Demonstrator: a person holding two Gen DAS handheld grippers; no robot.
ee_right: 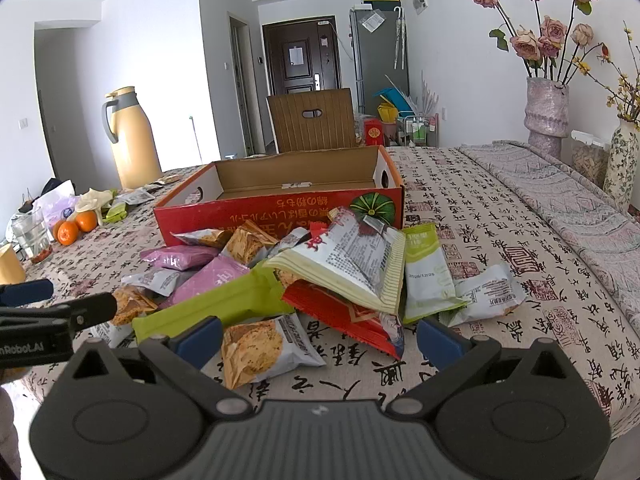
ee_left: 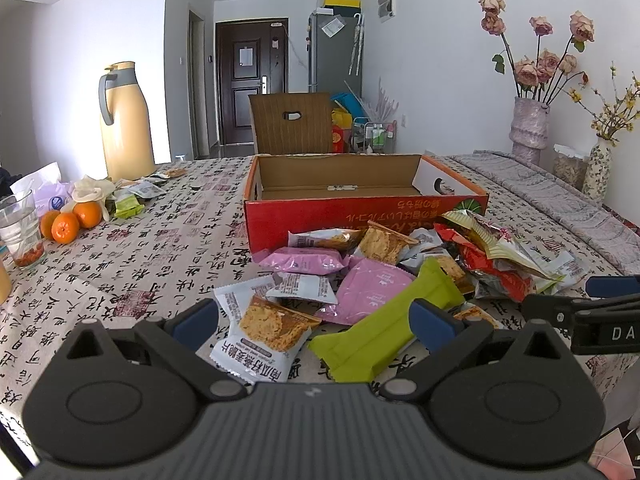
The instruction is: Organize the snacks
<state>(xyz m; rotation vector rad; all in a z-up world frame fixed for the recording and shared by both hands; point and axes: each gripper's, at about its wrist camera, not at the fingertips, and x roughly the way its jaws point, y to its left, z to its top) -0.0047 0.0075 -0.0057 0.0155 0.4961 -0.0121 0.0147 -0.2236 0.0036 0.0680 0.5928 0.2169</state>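
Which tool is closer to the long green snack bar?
Left. The left tool is open, with the long green snack bar lying partly between its fingers. The right tool is open too, but the bar lies beyond its left finger, outside the gap.

The white cracker packet [ee_left: 262,336] lying between the left gripper's fingers carries upside-down Chinese print reading 南瓜籽燕麦脆片. On the far side of the snack pile from both grippers, the red cardboard box [ee_right: 276,210] bears inverted yellow Japanese lettering on its near wall, too warped to read in full. Ahead of the right gripper and slightly to its right, a pale green sachet [ee_right: 426,268] shows the date 2026/12/26. The other gripper's body [ee_left: 612,332], at the right edge of the left wrist view, shows the white letters "DA"; from the right wrist view its side [ee_right: 24,348] reads "nRobot.AI". The tablecloth [ee_right: 500,248] is printed all over with black Chinese calligraphy and red seal stamps.
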